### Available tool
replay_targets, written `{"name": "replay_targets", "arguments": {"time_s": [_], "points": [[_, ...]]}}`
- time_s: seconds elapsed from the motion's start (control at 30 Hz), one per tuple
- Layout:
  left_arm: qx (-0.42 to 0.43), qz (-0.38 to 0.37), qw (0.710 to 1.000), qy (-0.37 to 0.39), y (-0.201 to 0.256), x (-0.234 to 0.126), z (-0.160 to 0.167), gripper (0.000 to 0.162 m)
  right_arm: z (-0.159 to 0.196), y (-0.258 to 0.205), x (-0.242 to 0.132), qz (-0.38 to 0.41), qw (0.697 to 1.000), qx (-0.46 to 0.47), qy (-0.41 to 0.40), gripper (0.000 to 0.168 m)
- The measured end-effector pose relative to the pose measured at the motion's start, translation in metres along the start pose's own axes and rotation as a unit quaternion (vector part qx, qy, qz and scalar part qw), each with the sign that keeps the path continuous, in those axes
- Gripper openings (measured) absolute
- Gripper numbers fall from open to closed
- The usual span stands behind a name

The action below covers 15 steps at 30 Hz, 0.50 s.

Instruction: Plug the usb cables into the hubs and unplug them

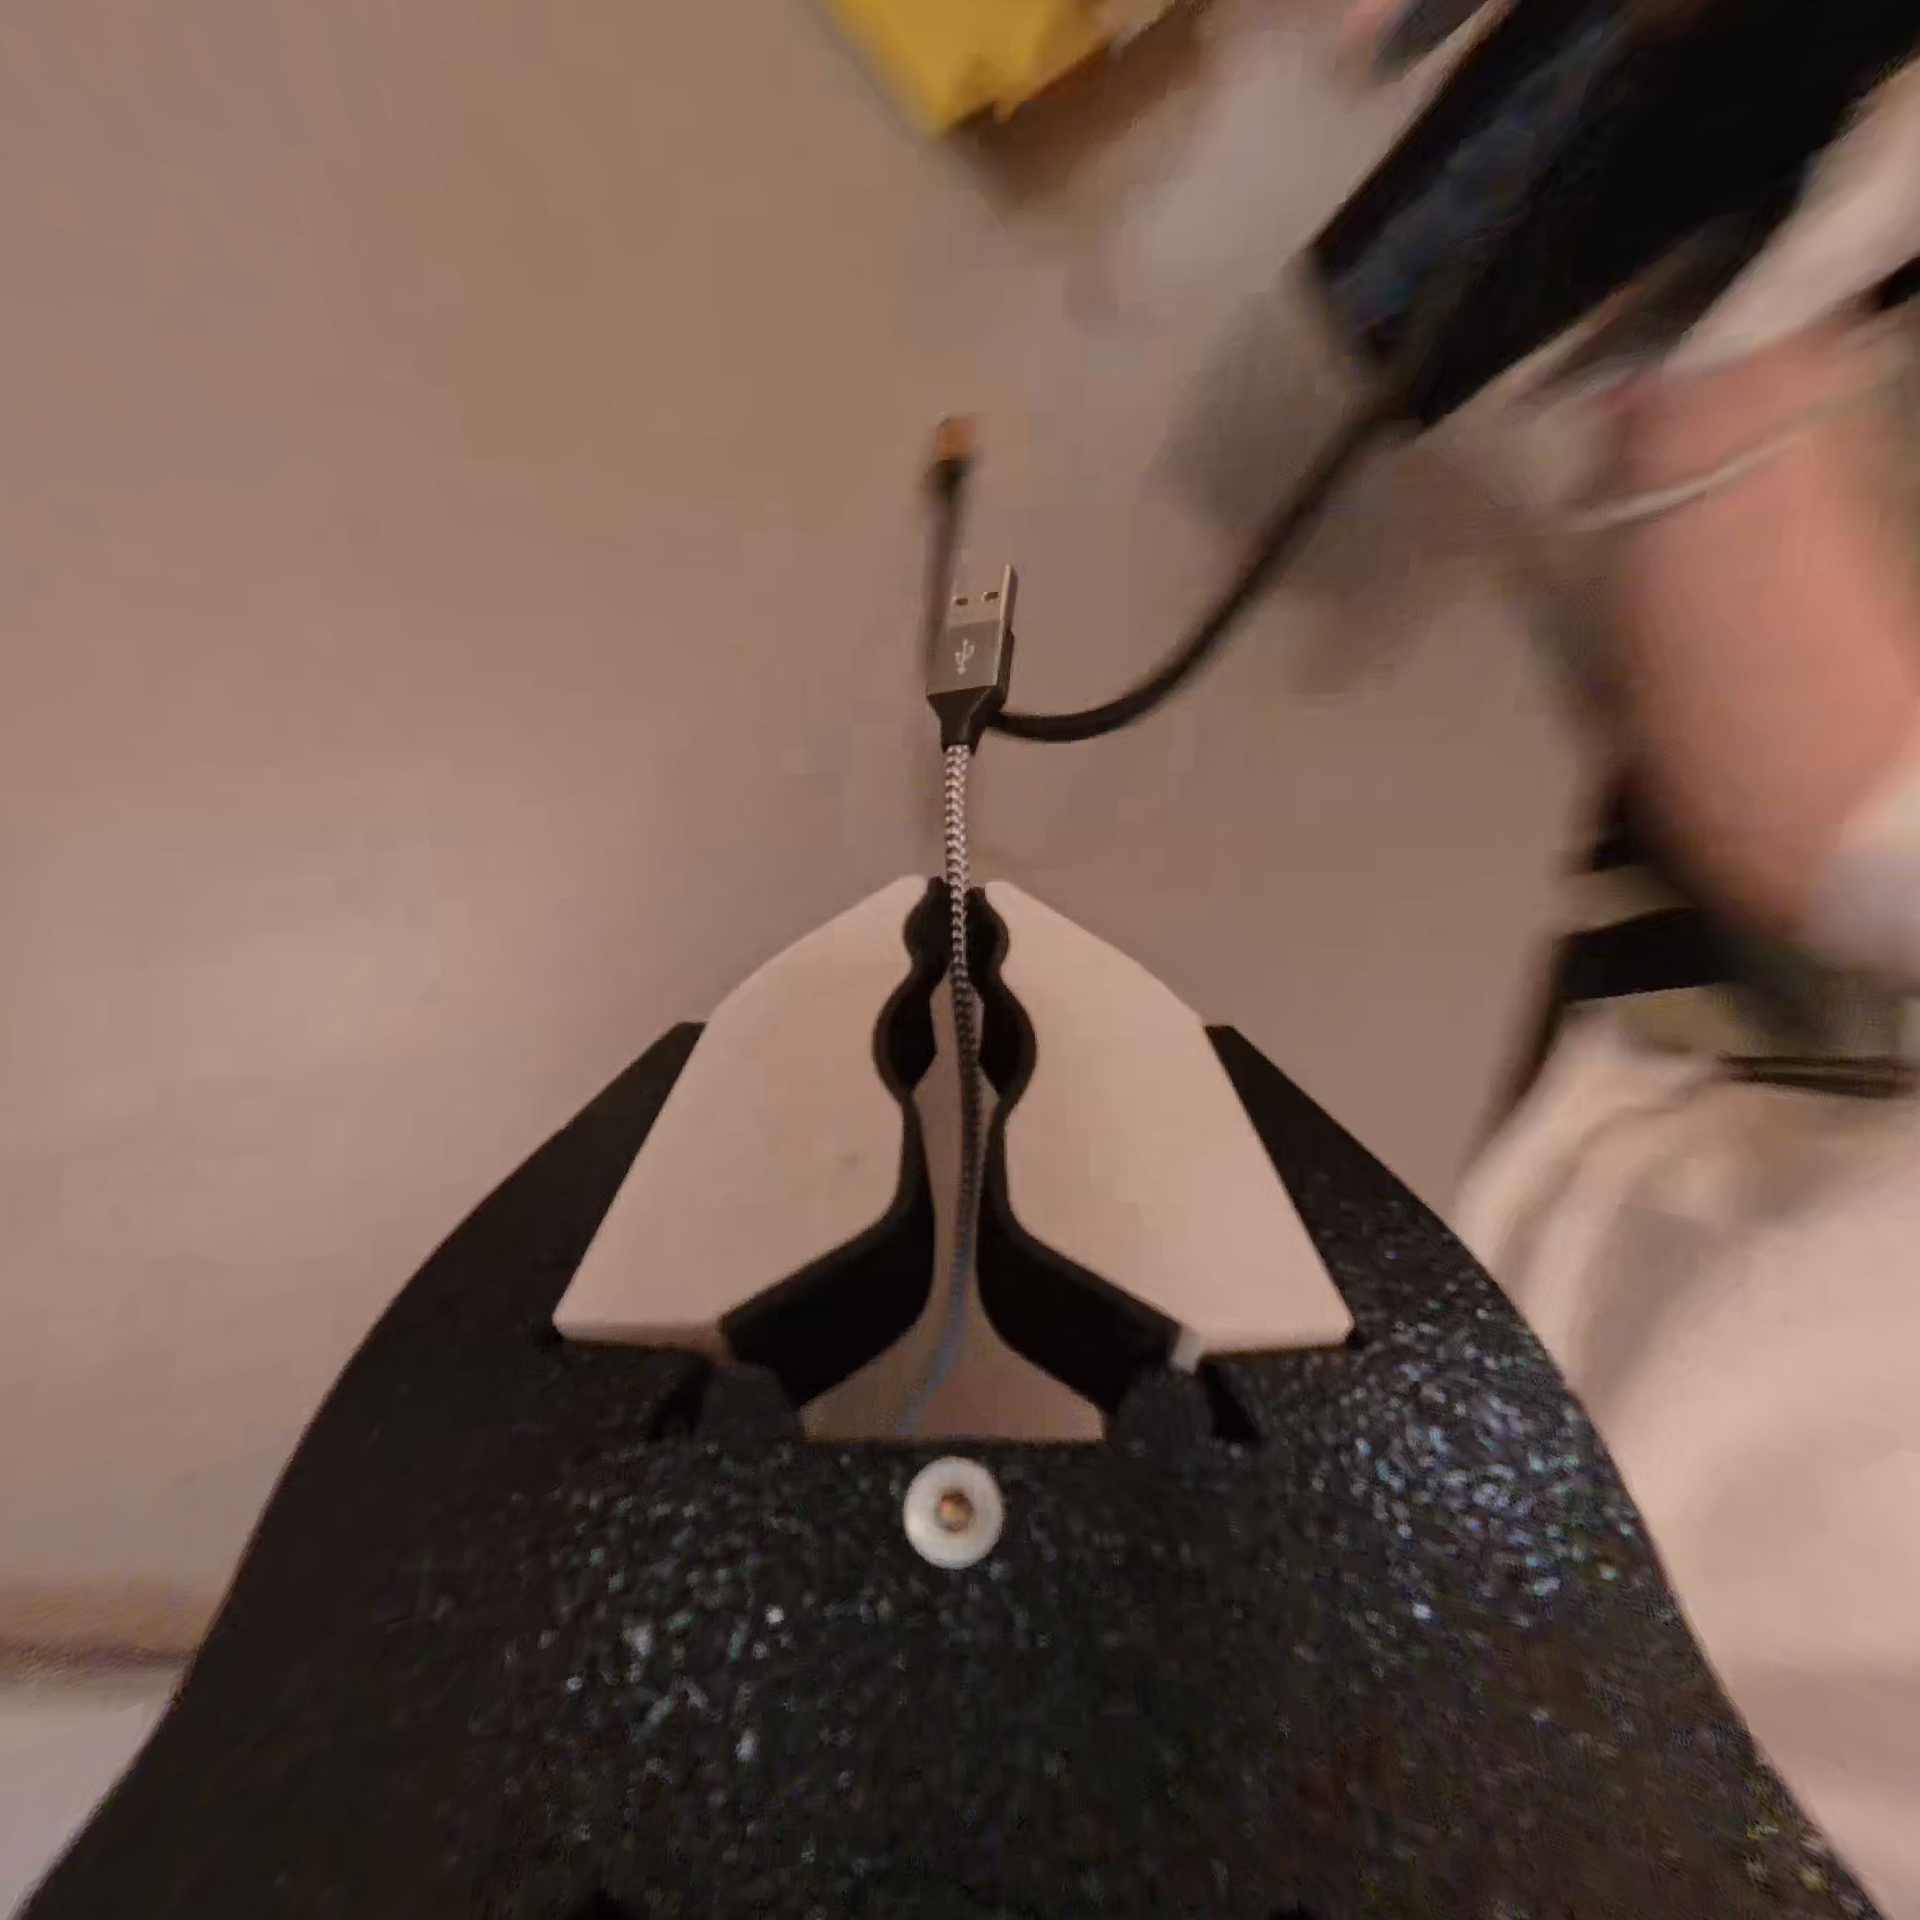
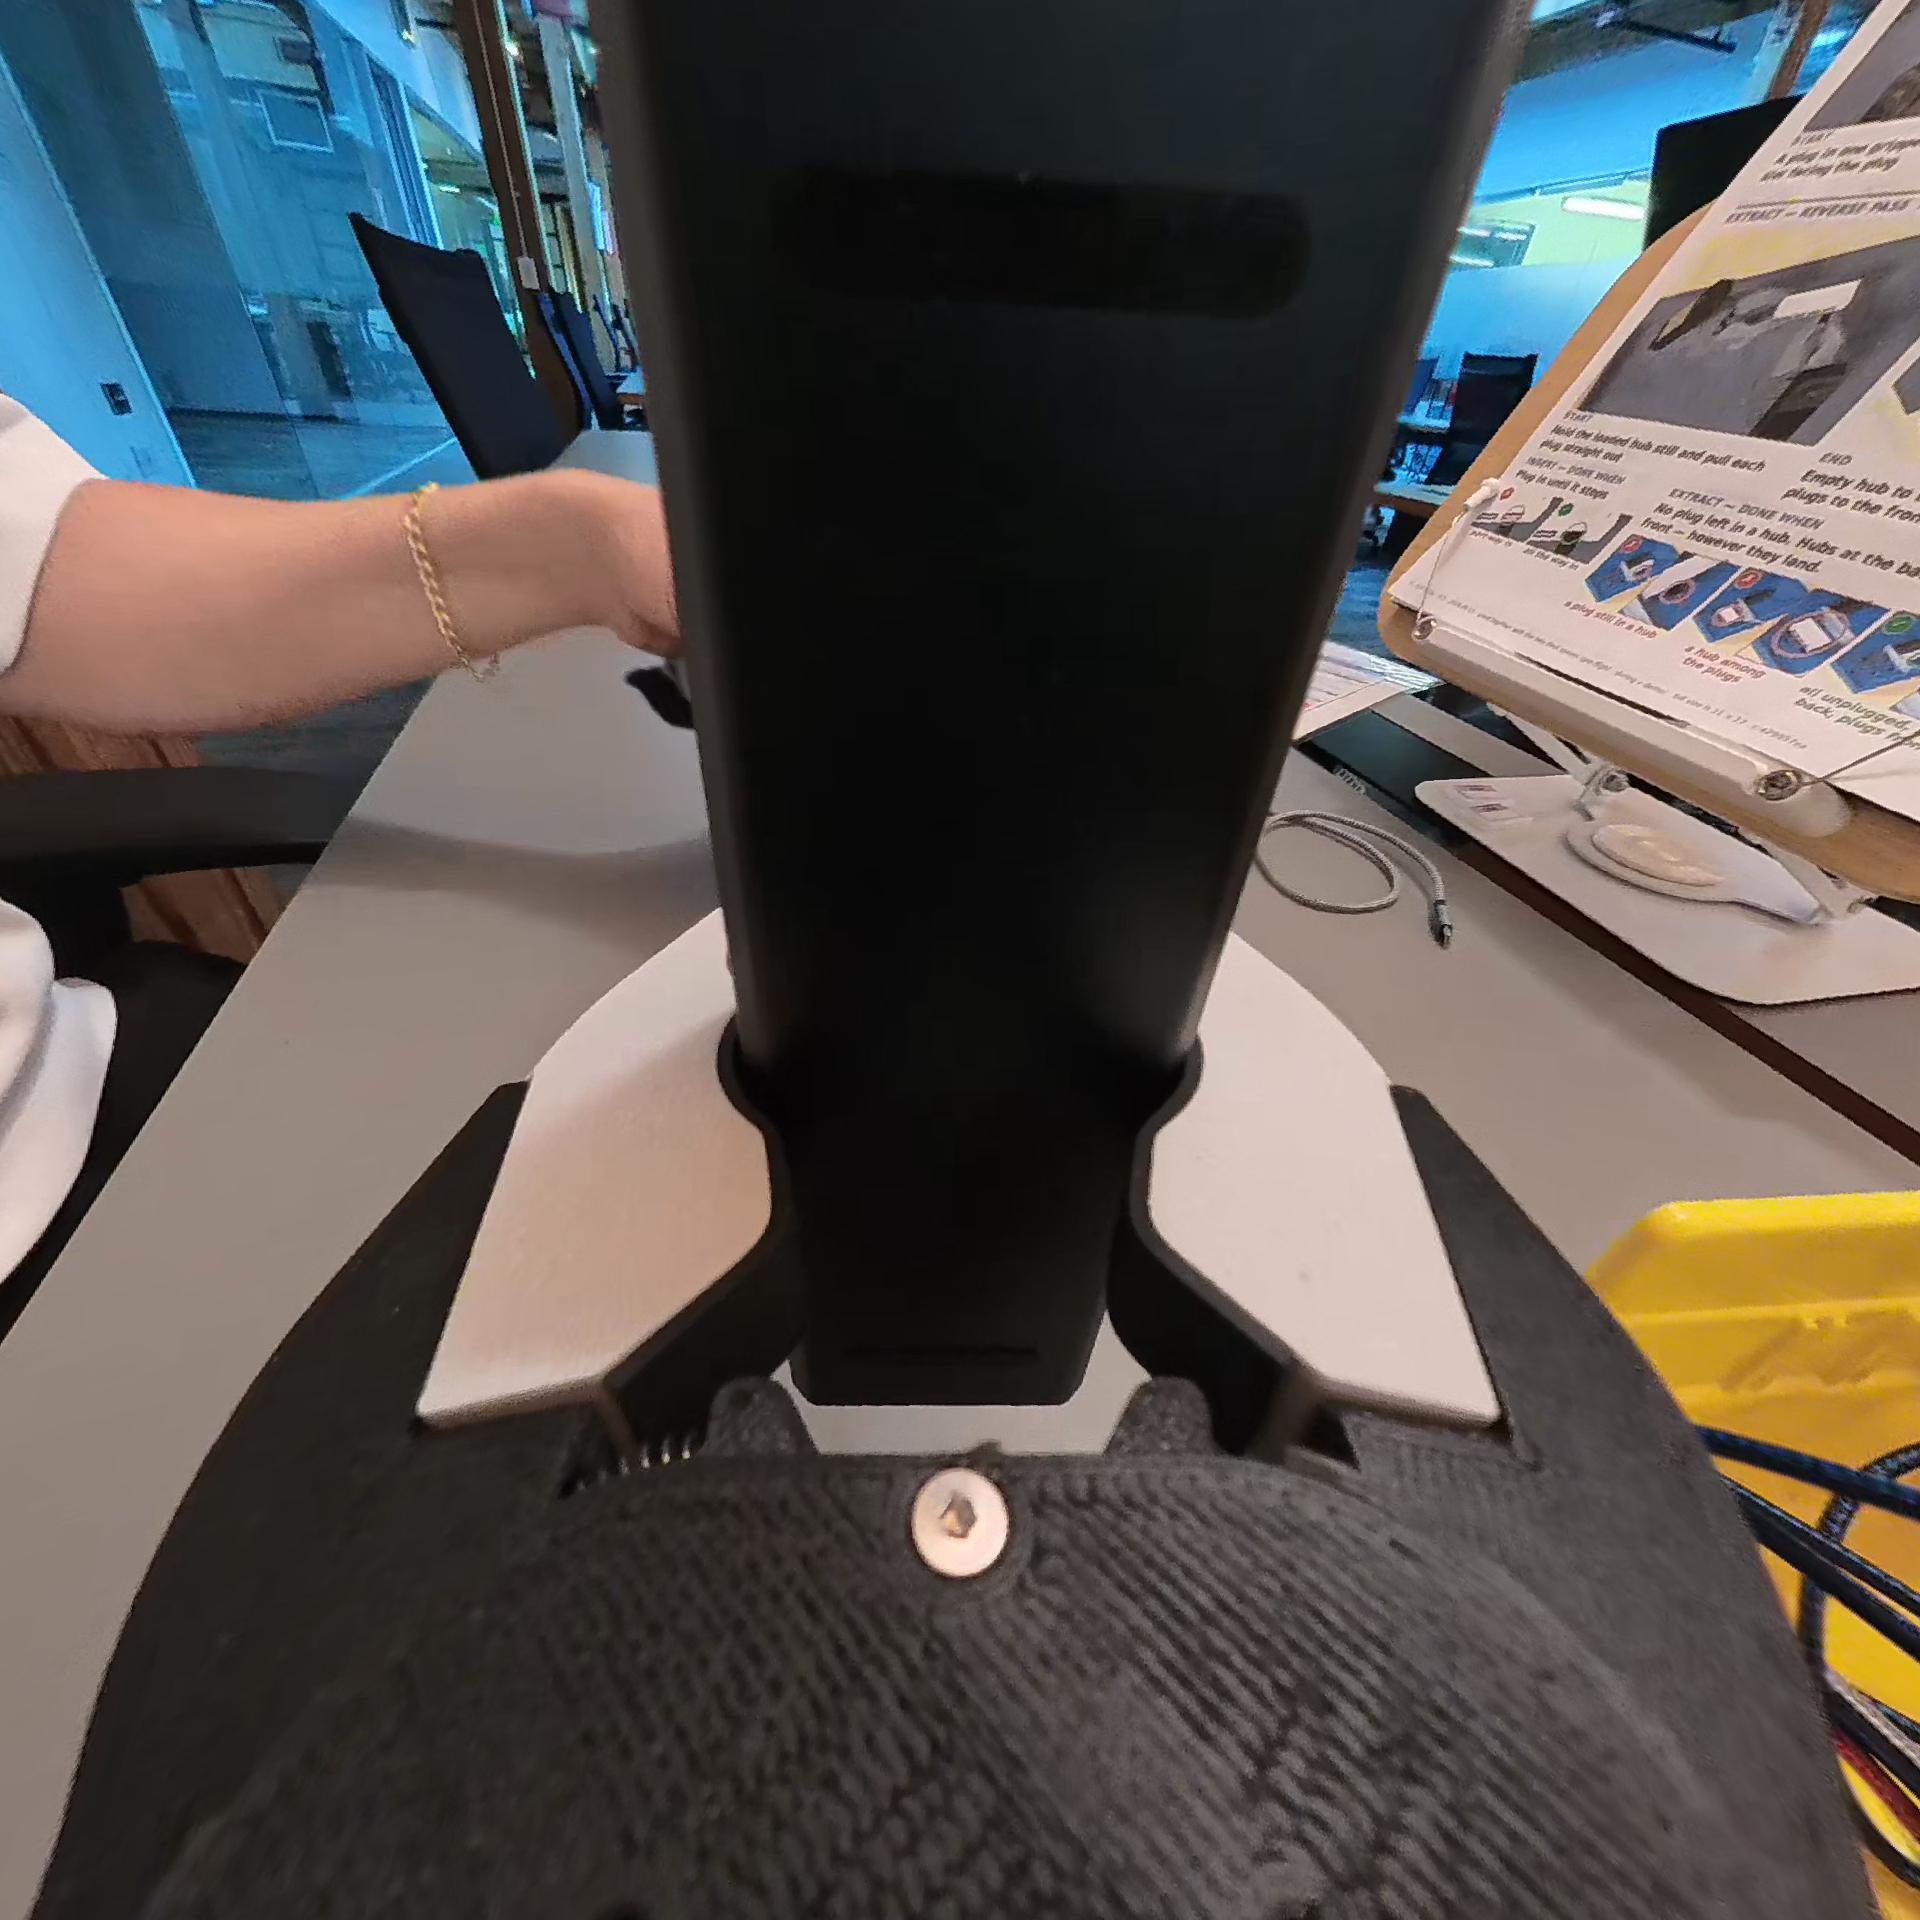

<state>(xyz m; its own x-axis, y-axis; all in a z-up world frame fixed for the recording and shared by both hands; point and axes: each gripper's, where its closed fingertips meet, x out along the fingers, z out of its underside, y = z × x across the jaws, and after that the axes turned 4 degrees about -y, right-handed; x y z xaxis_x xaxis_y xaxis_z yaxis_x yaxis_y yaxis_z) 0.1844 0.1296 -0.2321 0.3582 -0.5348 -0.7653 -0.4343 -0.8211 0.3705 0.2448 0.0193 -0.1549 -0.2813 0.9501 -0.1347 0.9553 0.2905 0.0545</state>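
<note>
In the left wrist view my left gripper [image 1: 958,888] is shut on a grey braided USB cable [image 1: 956,810]. Its grey USB-A plug [image 1: 977,634] sticks out ahead of the fingertips, over a beige table [image 1: 416,623]. A black hub [image 1: 1558,208] is blurred at the upper right, and its black cord [image 1: 1195,665] curves down behind the plug. In the right wrist view my right gripper [image 2: 961,1039] is shut on that long black hub [image 2: 1018,623], which stands up between the white fingers [image 2: 623,1195] and fills the middle of the view.
A small connector on a dark lead [image 1: 951,447] lies beyond the plug. A yellow bin [image 2: 1766,1351] with cables is at the lower right. A printed sheet on a wooden stand [image 2: 1714,520] and a loose grey cable [image 2: 1351,862] are on the right. A person's arm [image 2: 312,592] is on the left. Spacing between my two grippers at the tips: around 15 centimeters.
</note>
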Motion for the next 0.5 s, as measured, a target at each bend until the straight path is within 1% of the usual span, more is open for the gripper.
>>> {"name": "replay_targets", "arguments": {"time_s": [0.03,0.1,0.17,0.2,0.3,0.37,0.5], "points": [[-0.025,0.067,0.997,0.034,0.017,-0.012,-0.007,0.002,-0.001,0.001,-0.002,0.002,1.0,0.0,0.001,0.072],[-0.06,0.181,0.977,0.091,0.042,-0.041,-0.016,0.002,-0.002,0.002,-0.005,0.006,1.0,0.0,0.005,0.072],[-0.073,0.261,0.956,0.117,0.057,-0.065,-0.013,0.002,-0.004,0.003,-0.008,0.008,1.0,0.0,0.009,0.072],[-0.073,0.302,0.941,0.135,0.066,-0.077,-0.012,0.002,-0.005,0.003,-0.009,0.009,1.0,0.0,0.011,0.072],[-0.073,0.44,0.874,0.191,0.095,-0.115,-0.012,0.002,-0.006,0.003,-0.009,0.01,1.0,-0.001,0.012,0.072],[-0.045,0.492,0.846,0.198,0.113,-0.13,-0.006,0.002,-0.007,0.001,-0.007,0.007,1.0,-0.004,0.009,0.072],[0.025,0.538,0.819,0.197,0.145,-0.152,-0.003,0.002,-0.007,-0.003,-0.003,0.002,1.0,-0.01,0.002,0.072]]}}
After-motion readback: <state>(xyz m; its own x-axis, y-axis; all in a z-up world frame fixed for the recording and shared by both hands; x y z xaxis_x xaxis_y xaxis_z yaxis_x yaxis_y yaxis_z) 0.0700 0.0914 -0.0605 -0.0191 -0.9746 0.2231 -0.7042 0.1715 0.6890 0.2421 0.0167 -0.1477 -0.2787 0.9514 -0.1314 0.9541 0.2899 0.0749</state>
